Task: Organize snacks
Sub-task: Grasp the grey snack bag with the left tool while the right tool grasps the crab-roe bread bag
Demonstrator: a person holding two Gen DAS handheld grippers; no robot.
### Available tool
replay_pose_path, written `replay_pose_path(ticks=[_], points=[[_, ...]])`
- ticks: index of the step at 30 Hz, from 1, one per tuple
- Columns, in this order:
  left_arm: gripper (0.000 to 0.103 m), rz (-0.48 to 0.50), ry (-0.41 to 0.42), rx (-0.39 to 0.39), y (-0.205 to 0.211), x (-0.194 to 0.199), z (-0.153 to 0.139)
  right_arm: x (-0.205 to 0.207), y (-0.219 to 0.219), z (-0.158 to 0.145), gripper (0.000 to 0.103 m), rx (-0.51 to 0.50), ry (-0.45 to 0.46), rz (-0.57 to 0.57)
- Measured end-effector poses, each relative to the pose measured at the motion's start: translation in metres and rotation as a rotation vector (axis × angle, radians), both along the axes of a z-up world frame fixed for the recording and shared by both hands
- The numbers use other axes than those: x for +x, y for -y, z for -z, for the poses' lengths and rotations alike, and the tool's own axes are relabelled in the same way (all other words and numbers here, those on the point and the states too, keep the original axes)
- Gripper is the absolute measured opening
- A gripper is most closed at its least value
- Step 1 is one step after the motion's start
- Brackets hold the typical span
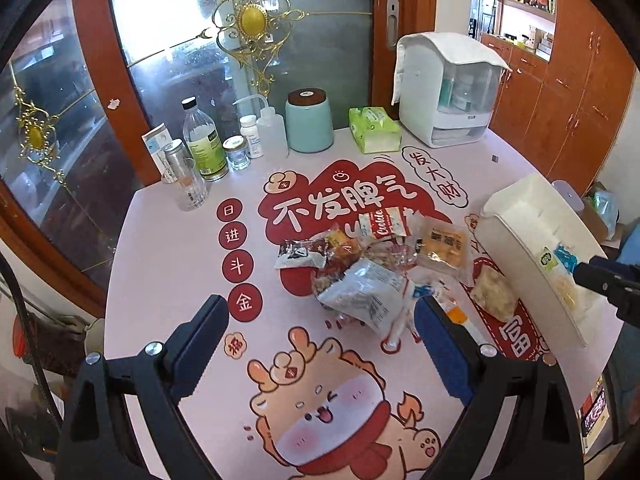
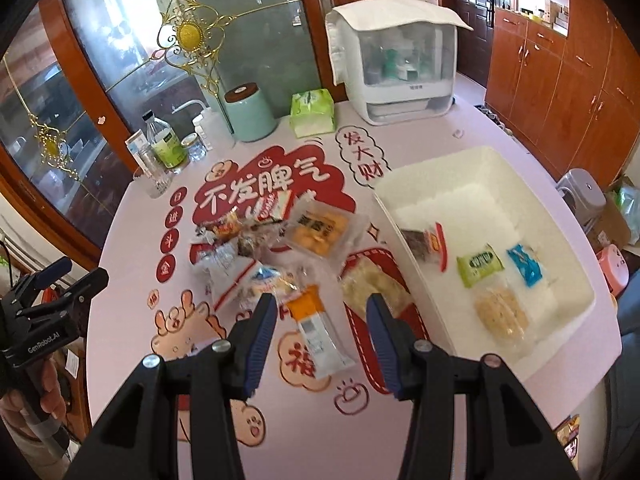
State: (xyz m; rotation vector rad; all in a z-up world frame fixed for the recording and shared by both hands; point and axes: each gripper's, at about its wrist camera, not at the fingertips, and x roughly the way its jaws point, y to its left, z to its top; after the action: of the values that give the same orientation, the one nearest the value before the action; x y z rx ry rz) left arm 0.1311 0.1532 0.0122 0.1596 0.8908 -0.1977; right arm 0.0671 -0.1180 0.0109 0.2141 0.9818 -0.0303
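A pile of wrapped snacks (image 1: 360,268) lies mid-table; it also shows in the right wrist view (image 2: 256,256). A white bin (image 2: 480,248) at the right holds several packets, among them a green one (image 2: 479,265) and a blue one (image 2: 526,265). The bin also shows in the left wrist view (image 1: 532,256). My left gripper (image 1: 320,320) is open and empty, just short of a silver packet (image 1: 368,292). My right gripper (image 2: 322,312) is open and empty above an orange-and-white stick packet (image 2: 316,328). A clear packet of pale snacks (image 2: 372,288) lies beside the bin.
Bottles, jars and a glass (image 1: 188,188) stand at the back left. A teal canister (image 1: 309,120), a green tissue pack (image 1: 374,130) and a white storage cabinet (image 1: 448,88) line the back. Wooden cupboards (image 2: 560,92) stand at the right.
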Motion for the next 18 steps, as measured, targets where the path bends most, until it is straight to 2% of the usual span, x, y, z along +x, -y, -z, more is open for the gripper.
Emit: replay_pose_path(ticks=[4, 8, 13, 18], points=[[0.093, 0.005, -0.077, -0.045, 0.004, 0.024, 0.015, 0.027, -0.010, 0.002, 0.048, -0.038, 0.003, -0.045], [0.093, -0.029, -0.156, -0.069, 0.021, 0.053, 0.041, 0.064, -0.013, 0.012, 0.056, -0.061, 0.000, -0.136], [0.093, -0.121, -0.202, -0.020, 0.051, 0.094, 0.083, 0.122, -0.011, 0.043, 0.061, -0.065, -0.054, -0.259], [0.093, -0.264, -0.279, 0.003, 0.066, 0.125, 0.132, 0.174, -0.015, 0.089, 0.061, -0.102, -0.144, -0.372]])
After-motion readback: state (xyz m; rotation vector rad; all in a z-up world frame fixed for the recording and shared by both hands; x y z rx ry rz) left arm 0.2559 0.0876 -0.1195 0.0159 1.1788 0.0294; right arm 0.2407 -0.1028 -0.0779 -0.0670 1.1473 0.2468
